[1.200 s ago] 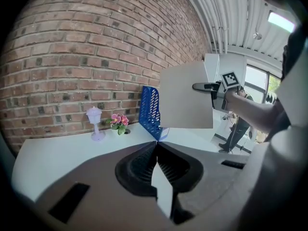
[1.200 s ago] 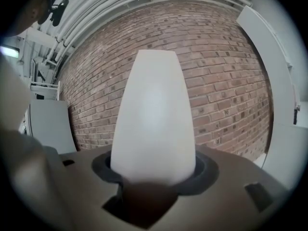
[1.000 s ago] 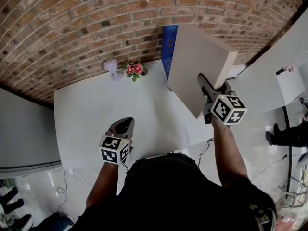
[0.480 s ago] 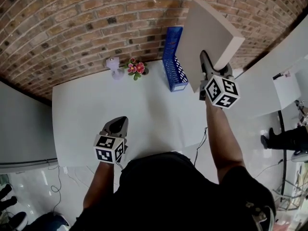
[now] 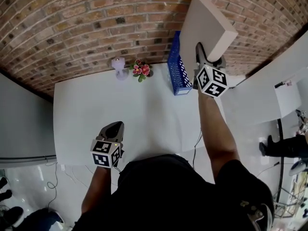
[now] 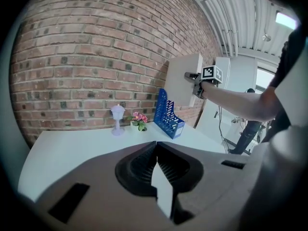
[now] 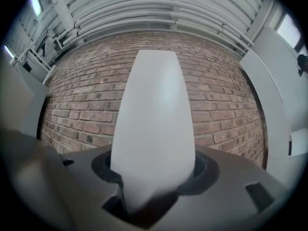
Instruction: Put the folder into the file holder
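Observation:
A thick pale folder [image 5: 207, 23] is held upright in the air at the upper right, with my right gripper [image 5: 206, 57] shut on its lower edge. It hangs just right of and above the blue mesh file holder [image 5: 178, 64], which stands on the white table [image 5: 144, 114] against the brick wall. In the right gripper view the folder [image 7: 154, 124] fills the middle, clamped between the jaws of the right gripper [image 7: 153, 177]. My left gripper [image 5: 114, 127] rests shut and empty near the table's front edge. From the left gripper [image 6: 156, 146] view, the folder [image 6: 183, 83] is above the file holder [image 6: 169, 117].
A small lilac lamp [image 5: 119, 67] and a pot of pink flowers [image 5: 142, 70] stand by the wall, left of the file holder. A white partition [image 5: 269, 76] runs along the right. Someone's dark shoes [image 5: 276, 146] are on the floor at the far right.
My right gripper has carried the folder up and toward the wall, from over the table's right part to beside the file holder. The left gripper has drifted slightly back toward the front edge.

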